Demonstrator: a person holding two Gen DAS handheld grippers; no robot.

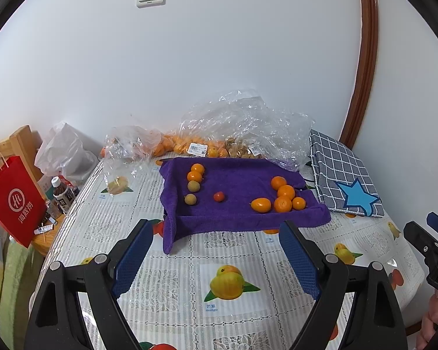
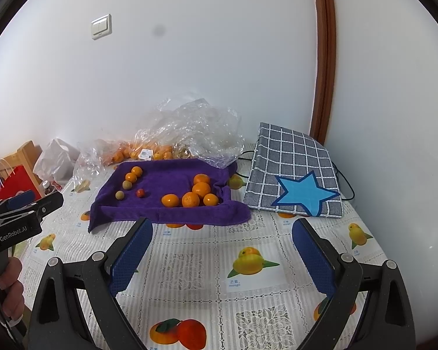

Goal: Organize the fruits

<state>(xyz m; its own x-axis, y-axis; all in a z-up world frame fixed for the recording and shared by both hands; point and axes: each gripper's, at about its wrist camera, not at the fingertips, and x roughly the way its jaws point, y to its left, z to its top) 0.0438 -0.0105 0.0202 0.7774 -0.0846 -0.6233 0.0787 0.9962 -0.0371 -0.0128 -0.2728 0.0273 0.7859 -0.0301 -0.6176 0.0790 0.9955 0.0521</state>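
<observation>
On the counter [image 1: 233, 329] lies the purple towel [image 1: 242, 213] bearing the fruits. The orange cluster [image 2: 195, 194] sits ahead-left of our right gripper [image 2: 222, 259] and ahead-right of our left gripper [image 1: 216, 258]. Both pairs of fingers gape wide, empty, well short of the towel.

On the table [image 1: 277, 315], a towel [image 1: 242, 215] lies at twelve o'clock carrying fruits [image 1: 283, 195]; plastic bags [image 1: 242, 119] sit behind it, a folded cloth [image 1: 344, 175] at two o'clock.
</observation>
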